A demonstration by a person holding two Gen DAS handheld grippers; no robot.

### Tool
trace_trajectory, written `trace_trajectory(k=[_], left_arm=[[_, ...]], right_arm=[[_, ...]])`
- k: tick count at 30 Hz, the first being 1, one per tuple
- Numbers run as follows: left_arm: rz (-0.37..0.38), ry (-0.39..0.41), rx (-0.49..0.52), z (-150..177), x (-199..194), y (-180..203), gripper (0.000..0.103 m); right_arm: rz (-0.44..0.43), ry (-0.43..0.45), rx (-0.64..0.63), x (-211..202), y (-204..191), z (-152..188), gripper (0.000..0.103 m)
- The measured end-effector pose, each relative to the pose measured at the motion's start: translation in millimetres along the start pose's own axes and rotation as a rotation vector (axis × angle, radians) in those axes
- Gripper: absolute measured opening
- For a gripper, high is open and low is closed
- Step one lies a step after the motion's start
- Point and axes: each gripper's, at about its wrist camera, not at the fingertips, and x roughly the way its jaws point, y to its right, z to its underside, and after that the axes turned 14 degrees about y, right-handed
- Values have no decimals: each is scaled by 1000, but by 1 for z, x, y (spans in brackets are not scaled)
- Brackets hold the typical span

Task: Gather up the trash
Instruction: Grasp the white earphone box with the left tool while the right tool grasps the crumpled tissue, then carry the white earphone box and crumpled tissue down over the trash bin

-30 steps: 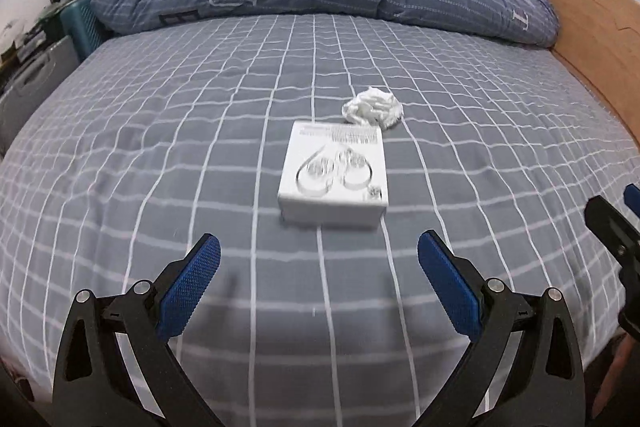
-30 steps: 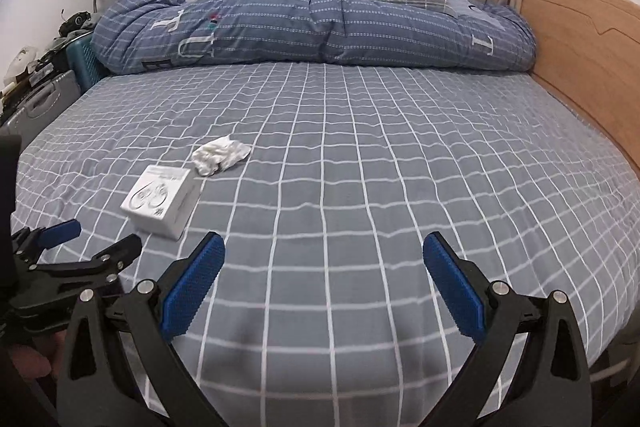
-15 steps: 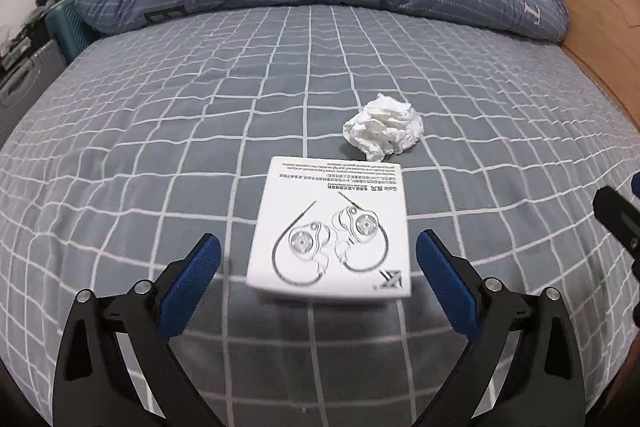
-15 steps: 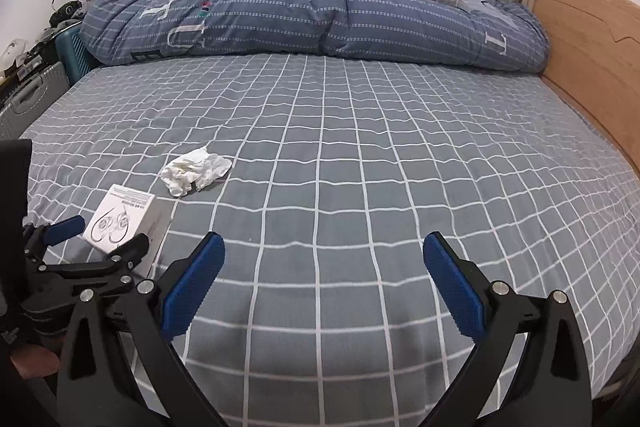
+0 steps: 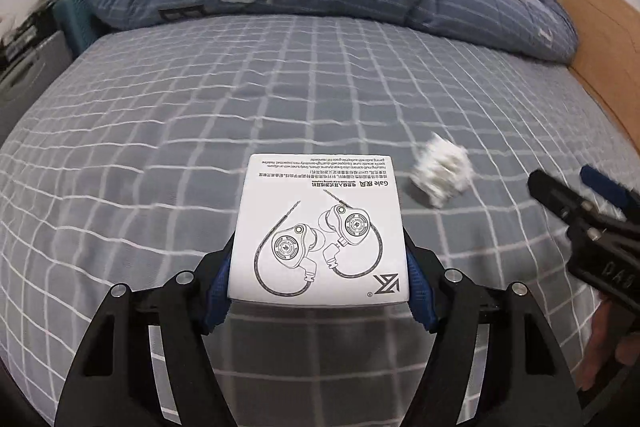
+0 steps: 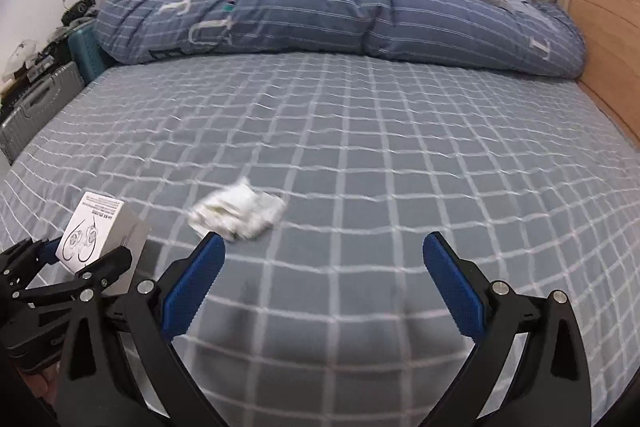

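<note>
I am working over a bed (image 6: 360, 155) with a grey checked sheet. 2 pieces of trash lie on it: a white box (image 5: 320, 227) printed with an earphone drawing, and a crumpled tissue (image 5: 440, 175) just beside it, on the box's right in the left view.

My left gripper (image 5: 320, 283) has just been closing, with the box between its blue pads. In the left view the pads (image 5: 218, 283) sit against both side walls of the box at its near end; I judge it gripped, though only by that end. To do this well I would squeeze until the cardboard stops giving, then lift straight up so the far end does not droop or slip.

My right gripper (image 6: 320, 283) stands wide apart and empty. The tissue (image 6: 238, 213) lies just ahead of its left pad, not centred. I would shift left so the tissue sits between the pads, press lightly into the sheet, then close without pinching fabric.
</note>
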Motion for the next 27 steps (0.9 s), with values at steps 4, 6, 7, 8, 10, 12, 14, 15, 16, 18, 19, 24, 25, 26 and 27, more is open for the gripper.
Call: trace_trajectory(k=[4, 6, 7, 8, 10, 12, 14, 15, 16, 18, 19, 24, 25, 26, 27], left_arm=[[-37, 11, -18, -6, 0, -22, 69], [-38, 1, -35, -6, 3, -31, 69], [-39, -2, -38, -6, 4, -34, 69], [-41, -5, -41, -6, 5, -37, 69], [-46, -10, -46, -5, 8, -43, 69], [-48, -15, -54, -4, 9, -47, 69], [-48, -16, -50, -3, 11, -46, 69], [-49, -19, -45, -3, 12, -45, 69], [-49, -21, -42, -2, 13, -44, 69], [-47, -23, -42, -2, 14, -43, 69], [-45, -24, -43, -1, 16, -42, 69], [-39, -25, -45, 0, 20, -37, 69], [-37, -25, -46, 1, 21, -35, 69], [-34, -25, -48, 1, 22, -34, 69], [-34, -26, -49, 1, 22, -32, 69]], right_arm=[[-43, -30, -41, 22, -27, 1, 95], [-51, -48, -49, 31, -34, 2, 93], [-56, -57, -55, 37, -39, 2, 92], [-63, -60, -61, 42, -42, 2, 88], [-63, -72, -73, 51, -48, 4, 83], [-65, -92, -58, 59, -50, 7, 75], [-83, -119, -36, 67, -52, 11, 65], [-96, -133, -39, 70, -55, 13, 58], [-97, -141, -42, 73, -57, 15, 54], [-103, -155, -54, 76, -60, 19, 36], [-104, -154, -54, 76, -59, 19, 32], [-136, -163, -30, 76, -54, 19, 8], [-136, -163, -29, 75, -53, 19, 8], [-132, -160, -31, 74, -53, 18, 7], [-129, -156, -34, 73, -54, 18, 7]])
